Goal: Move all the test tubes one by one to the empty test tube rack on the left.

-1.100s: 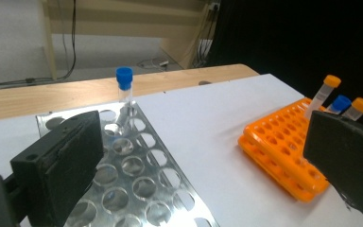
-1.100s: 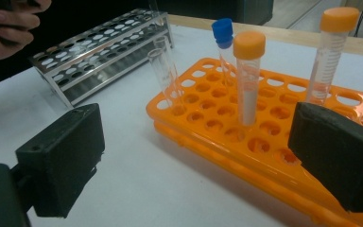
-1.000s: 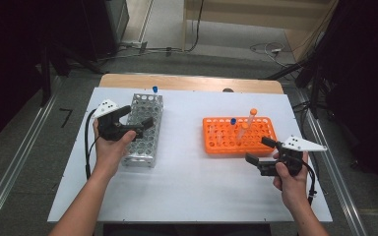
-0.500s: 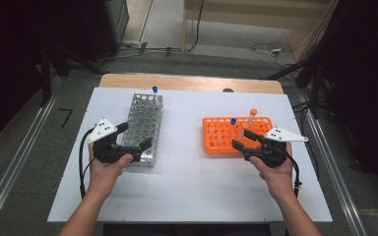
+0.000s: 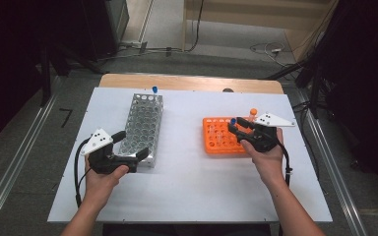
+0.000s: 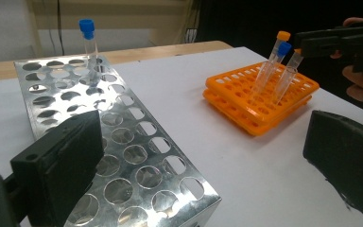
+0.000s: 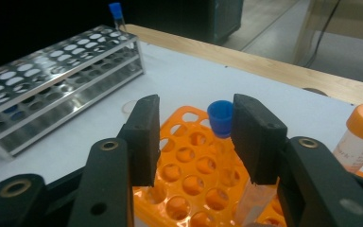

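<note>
In the last second we have brought our right gripper (image 5: 240, 132) in from the table's edge to the orange rack (image 5: 221, 142), and its jaws have just been closing around the blue-capped tube (image 7: 220, 118) that stands tilted in that rack. In the right gripper view the cap sits between the two pads, close to the right one, with a clear gap on the left, so the jaws are half shut but not yet pinching it. We judge the grasp is a moment away; a little more closing should hold the tube for lifting.

Our left gripper (image 5: 130, 146) has meanwhile drawn back along the metal rack (image 5: 142, 125) to its near end. Its jaws are spread wide, one over the rack's near corner, pressing nothing. It looks placed to steady that rack.

Another blue-capped tube (image 6: 89, 42) stands at the metal rack's far end, which suggests where this one is headed. An orange-capped tube (image 7: 361, 135) beside the gripper carries a small printed label, too blurred to read. We see no other writing or brand.
</note>
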Tool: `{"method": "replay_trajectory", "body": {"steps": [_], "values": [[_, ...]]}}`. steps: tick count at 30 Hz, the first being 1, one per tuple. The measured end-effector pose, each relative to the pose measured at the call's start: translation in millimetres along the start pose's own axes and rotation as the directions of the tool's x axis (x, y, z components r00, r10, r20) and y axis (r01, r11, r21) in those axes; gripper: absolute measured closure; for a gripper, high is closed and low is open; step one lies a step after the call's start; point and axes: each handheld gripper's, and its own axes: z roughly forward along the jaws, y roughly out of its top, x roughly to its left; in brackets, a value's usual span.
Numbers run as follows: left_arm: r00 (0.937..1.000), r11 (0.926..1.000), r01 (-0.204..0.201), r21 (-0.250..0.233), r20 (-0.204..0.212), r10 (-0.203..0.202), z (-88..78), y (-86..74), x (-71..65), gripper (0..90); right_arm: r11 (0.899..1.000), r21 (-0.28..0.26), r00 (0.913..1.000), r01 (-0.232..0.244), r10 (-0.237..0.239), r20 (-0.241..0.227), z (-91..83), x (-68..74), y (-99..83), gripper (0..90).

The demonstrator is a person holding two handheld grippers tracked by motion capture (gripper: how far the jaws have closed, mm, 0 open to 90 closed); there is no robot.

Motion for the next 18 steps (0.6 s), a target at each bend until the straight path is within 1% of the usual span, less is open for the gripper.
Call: {"method": "replay_trajectory", "body": {"steps": [1,2,4,5,7,9,10,11,12,15,16,17,18], "values": [[1.0000,1.0000,0.001,-0.002,0.001,-0.001,-0.7,-0.3,0.3,0.0,1.000,0.000,1.0000,0.000,0.000,0.000,0.0,0.0,0.0,53.2],[1.0000,1.0000,0.002,-0.001,0.000,-0.002,-1.7,-0.5,0.6,0.0,1.000,0.006,0.9998,0.001,-0.001,0.019,3.7,0.7,1.1,53.8],[1.0000,1.0000,0.001,-0.004,0.000,-0.001,-3.1,-0.9,0.8,0.0,1.000,0.008,0.9996,0.007,-0.007,0.028,5.7,1.0,1.3,54.8],[1.0000,1.0000,0.001,-0.004,-0.001,-0.001,-3.5,-1.1,0.9,0.0,1.000,0.022,0.9986,0.011,-0.012,0.052,9.3,2.7,1.1,55.3],[1.0000,1.0000,-0.001,-0.003,-0.003,0.001,-4.0,-1.5,1.6,0.0,1.000,0.026,0.9981,0.016,-0.017,0.059,10.9,3.7,0.8,55.4],[1.0000,1.0000,0.003,-0.005,-0.003,-0.003,-4.5,-1.9,2.1,0.0,0.999,0.032,0.9959,0.019,-0.022,0.087,13.9,4.8,0.3,56.0],[1.0000,1.0000,0.002,-0.005,-0.002,-0.002,-4.7,-2.0,2.2,0.0,0.999,0.032,0.9959,0.019,-0.022,0.087,13.9,4.8,0.3,56.0],[1.0000,1.0000,0.001,-0.003,-0.003,-0.001,-4.9,-1.9,2.0,0.0,0.999,0.039,0.9940,0.018,-0.022,0.107,16.3,5.1,0.0,57.9],[1.0000,1.0000,0.002,-0.004,-0.002,-0.002,-4.8,-2.0,1.7,0.0,0.999,0.039,0.9940,0.018,-0.022,0.107,16.3,5.1,0.0,57.9],[1.0000,1.0000,0.001,-0.006,0.000,-0.001,-3.8,-2.0,0.2,0.0,0.999,0.046,0.9902,0.017,-0.023,0.138,19.7,5.9,-0.4,63.3],[1.0000,1.0000,0.000,-0.006,0.004,0.000,-3.4,-2.1,-0.2,0.0,0.999,0.046,0.9902,0.017,-0.023,0.138,19.7,5.9,-0.4,63.3],[1.0000,1.0000,0.002,-0.005,0.005,-0.002,-2.8,-2.1,-0.9,0.0,0.999,0.049,0.9894,0.023,-0.029,0.142,21.2,6.1,-0.6,66.2],[1.0000,1.0000,0.000,-0.006,0.005,0.000,-2.0,-2.2,-1.5,0.0,0.999,0.049,0.9894,0.023,-0.029,0.142,21.2,6.1,-0.6,66.2]]}}
